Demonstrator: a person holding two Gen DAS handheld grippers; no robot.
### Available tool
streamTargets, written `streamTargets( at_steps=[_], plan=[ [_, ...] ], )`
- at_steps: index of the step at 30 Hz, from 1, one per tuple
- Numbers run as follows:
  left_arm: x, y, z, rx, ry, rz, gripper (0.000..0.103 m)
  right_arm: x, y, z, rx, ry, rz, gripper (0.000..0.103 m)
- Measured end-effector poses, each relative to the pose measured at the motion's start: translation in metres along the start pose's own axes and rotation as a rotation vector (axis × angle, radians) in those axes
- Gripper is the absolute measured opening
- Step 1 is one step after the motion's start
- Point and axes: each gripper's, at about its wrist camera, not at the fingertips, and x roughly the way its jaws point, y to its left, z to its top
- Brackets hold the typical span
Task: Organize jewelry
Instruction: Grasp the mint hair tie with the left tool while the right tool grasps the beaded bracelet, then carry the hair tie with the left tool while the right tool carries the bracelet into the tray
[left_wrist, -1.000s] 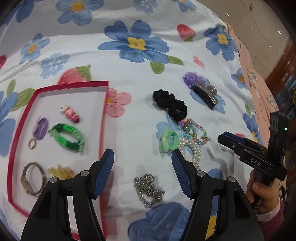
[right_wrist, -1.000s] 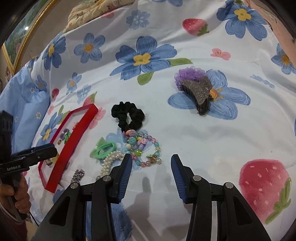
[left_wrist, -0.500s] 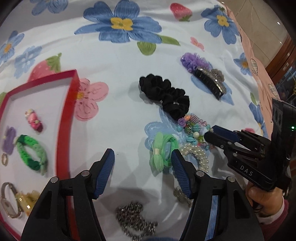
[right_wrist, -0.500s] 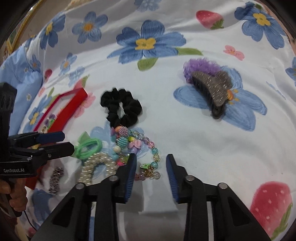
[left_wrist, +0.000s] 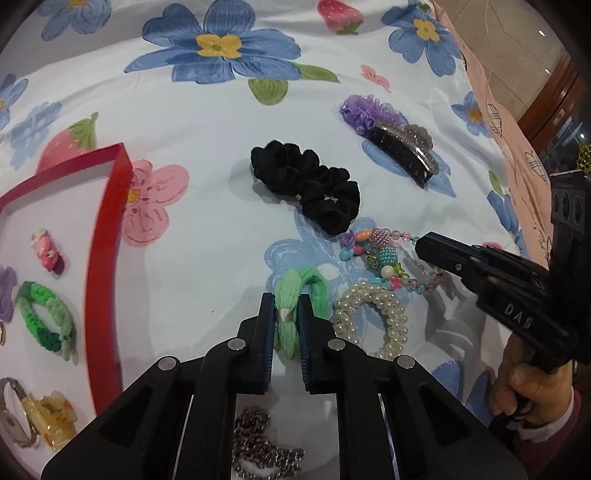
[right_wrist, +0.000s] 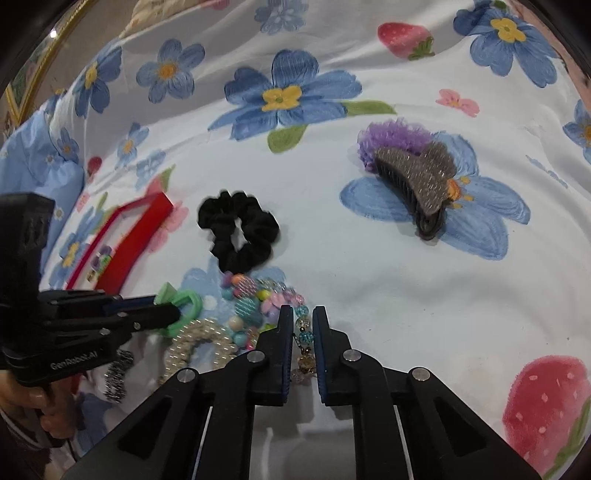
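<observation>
My left gripper (left_wrist: 286, 306) is shut on a light green hair tie (left_wrist: 295, 295) that lies on the floral sheet; it also shows in the right wrist view (right_wrist: 184, 301). My right gripper (right_wrist: 303, 317) is shut on a colourful bead bracelet (right_wrist: 255, 306), whose beads show in the left wrist view (left_wrist: 384, 254). A pearl bracelet (left_wrist: 373, 306) lies between them. A black scrunchie (left_wrist: 306, 184), a glitter claw clip (left_wrist: 402, 147) on a purple scrunchie (left_wrist: 365, 110), and a silver chain (left_wrist: 258, 446) lie loose.
A red-rimmed tray (left_wrist: 107, 236) at the left holds a green braided tie (left_wrist: 44, 321), a pink clip (left_wrist: 48, 251), a yellow clip (left_wrist: 51, 413) and a watch (left_wrist: 11, 410). A pink cloth (left_wrist: 517, 129) borders the sheet at the right.
Both grippers moved forward and down and closed: the left onto the green hair tie, the right onto the bead bracelet.
</observation>
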Motion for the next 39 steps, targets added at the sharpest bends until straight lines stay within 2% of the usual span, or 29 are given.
streamTargets(
  at_steps=[2, 6, 11, 15, 18, 21, 24, 27, 30, 37, 39],
  plan=[
    [-0.007, 0.003, -0.002, -0.010, -0.015, -0.005, 0.010, 0.001, -0.005, 0.001, 0.035, 0.022, 0.023, 0.011],
    [-0.023, 0.008, -0.005, -0.022, -0.046, -0.011, 0.010, -0.006, -0.009, -0.003, 0.025, 0.008, -0.027, 0.010],
    [-0.035, 0.014, -0.008, -0.042, -0.068, -0.017, 0.010, -0.019, -0.017, -0.002, 0.060, -0.010, -0.018, 0.011],
    [-0.044, 0.015, -0.011, -0.041, -0.083, -0.020, 0.010, -0.021, -0.028, -0.001, 0.087, -0.003, -0.066, 0.020],
    [-0.048, 0.016, -0.014, -0.043, -0.089, -0.027, 0.010, -0.027, -0.032, -0.004, 0.101, -0.018, -0.071, 0.020],
    [-0.048, 0.016, -0.016, -0.047, -0.087, -0.030, 0.010, -0.028, -0.022, -0.005, 0.077, -0.014, -0.012, 0.020],
    [-0.049, 0.015, -0.018, -0.046, -0.084, -0.032, 0.010, -0.018, 0.000, -0.008, 0.014, 0.006, -0.012, 0.021],
    [-0.049, 0.016, -0.020, -0.047, -0.081, -0.029, 0.010, -0.004, 0.014, -0.008, -0.013, 0.029, 0.000, 0.026],
    [-0.050, 0.020, -0.022, -0.054, -0.079, -0.023, 0.010, 0.007, 0.022, -0.005, -0.043, 0.033, -0.023, 0.026],
    [-0.055, 0.020, -0.025, -0.053, -0.086, -0.023, 0.010, 0.008, 0.024, 0.000, -0.025, 0.029, -0.020, 0.028],
    [-0.058, 0.020, -0.026, -0.052, -0.089, -0.023, 0.010, 0.011, 0.027, 0.002, -0.027, 0.031, -0.010, 0.032]
  ],
)
